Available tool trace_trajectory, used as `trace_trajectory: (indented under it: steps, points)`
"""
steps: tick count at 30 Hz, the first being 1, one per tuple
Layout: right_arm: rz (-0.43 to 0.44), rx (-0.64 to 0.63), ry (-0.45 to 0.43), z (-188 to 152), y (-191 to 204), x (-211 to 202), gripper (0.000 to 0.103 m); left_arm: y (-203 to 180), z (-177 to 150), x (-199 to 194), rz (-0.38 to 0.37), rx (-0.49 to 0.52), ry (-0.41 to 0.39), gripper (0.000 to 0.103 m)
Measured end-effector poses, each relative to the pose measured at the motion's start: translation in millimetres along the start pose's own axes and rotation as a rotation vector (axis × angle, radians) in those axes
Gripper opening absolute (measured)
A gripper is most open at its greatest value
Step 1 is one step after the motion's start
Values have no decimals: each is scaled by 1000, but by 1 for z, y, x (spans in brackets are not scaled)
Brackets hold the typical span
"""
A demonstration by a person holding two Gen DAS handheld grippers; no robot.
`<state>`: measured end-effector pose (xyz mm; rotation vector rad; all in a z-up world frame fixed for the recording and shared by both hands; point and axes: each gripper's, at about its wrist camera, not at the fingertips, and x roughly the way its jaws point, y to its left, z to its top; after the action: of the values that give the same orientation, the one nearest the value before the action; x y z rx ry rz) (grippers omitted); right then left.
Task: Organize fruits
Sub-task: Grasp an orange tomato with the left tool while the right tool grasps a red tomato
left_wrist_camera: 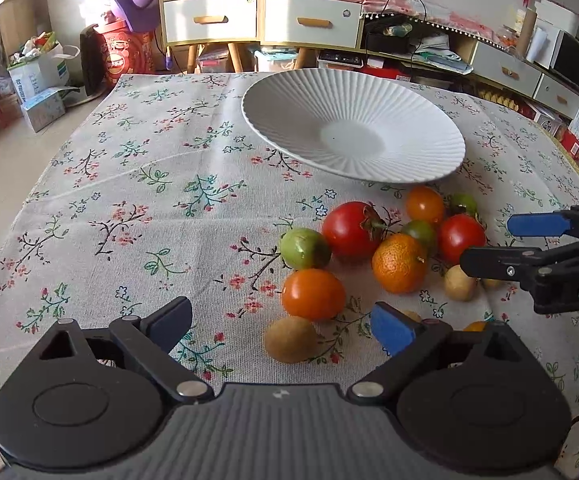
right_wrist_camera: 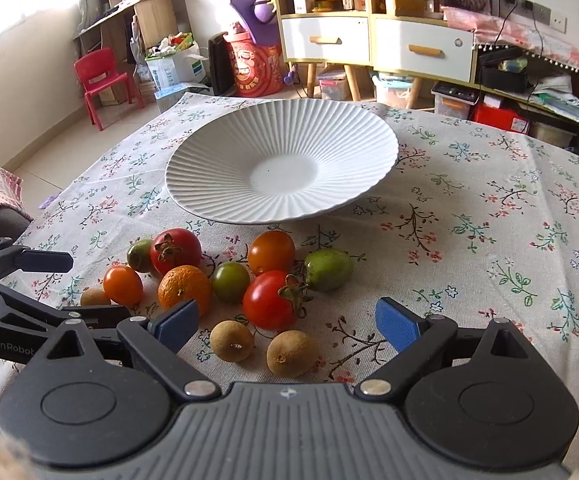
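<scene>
The left claw [left_wrist_camera: 281, 322] is released, jaws wide and gripping nothing. A brown fruit [left_wrist_camera: 290, 339] lies on the counter [left_wrist_camera: 129, 208] between its pads, with an orange tomato [left_wrist_camera: 312, 294] just past the tips. Beyond that sit a green fruit [left_wrist_camera: 304, 249], a big red tomato [left_wrist_camera: 351, 231] and a mandarin [left_wrist_camera: 399, 263], bunched close together.

The right claw [right_wrist_camera: 287, 322] is released too, pads touching nothing. Two brown fruits [right_wrist_camera: 231, 341] [right_wrist_camera: 292, 352] lie between its fingers. Just ahead is a red tomato with a stem [right_wrist_camera: 270, 300], and the mandarin [right_wrist_camera: 184, 290] sits right beside the left pad. Farther out lie a dark green tomato [right_wrist_camera: 230, 281], an orange one [right_wrist_camera: 270, 252] and a pale green fruit [right_wrist_camera: 327, 270].

Past the whole pile stands the white ribbed plate [right_wrist_camera: 209, 184], bare, near the fruit. The left claw enters the right view from the left edge, close to the pile.
</scene>
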<state>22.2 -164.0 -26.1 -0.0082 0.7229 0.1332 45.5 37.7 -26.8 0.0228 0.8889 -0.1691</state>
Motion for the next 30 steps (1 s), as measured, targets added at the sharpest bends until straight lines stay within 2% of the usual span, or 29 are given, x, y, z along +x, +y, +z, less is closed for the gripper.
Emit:
trace_trajectory:
  steps: [3, 5, 6, 8, 11, 18, 21, 23, 30]
  points:
    - [41, 40, 10, 1, -5, 5, 80, 3, 3, 1, -7, -18, -11, 87]
    - [66, 51, 8, 2, -7, 5, 75, 4, 4, -1, -17, -27, -32, 78]
    - [70, 55, 6, 2, -7, 5, 73, 5, 5, -1, -20, -36, -36, 78]
    - [78, 65, 14, 2, -8, 9, 65, 7, 4, -1, -40, -57, -40, 71]
    - [85, 70, 18, 2, -11, 11, 58, 10, 4, 2, -68, -91, -26, 62]
    - [77, 57, 4, -1, -13, 10, 47, 7, 4, 5, -127, -81, -9, 45]
    - [74, 45, 1, 0, -12, 11, 43, 5, 4, 7, -128, -68, 4, 39]
    - [73, 37, 4, 0, -10, 11, 40, 4, 5, 8, -121, -59, 8, 31]
    - [67, 28, 13, 1, -7, 13, 36, 4, 7, 8, -120, -56, 21, 30]
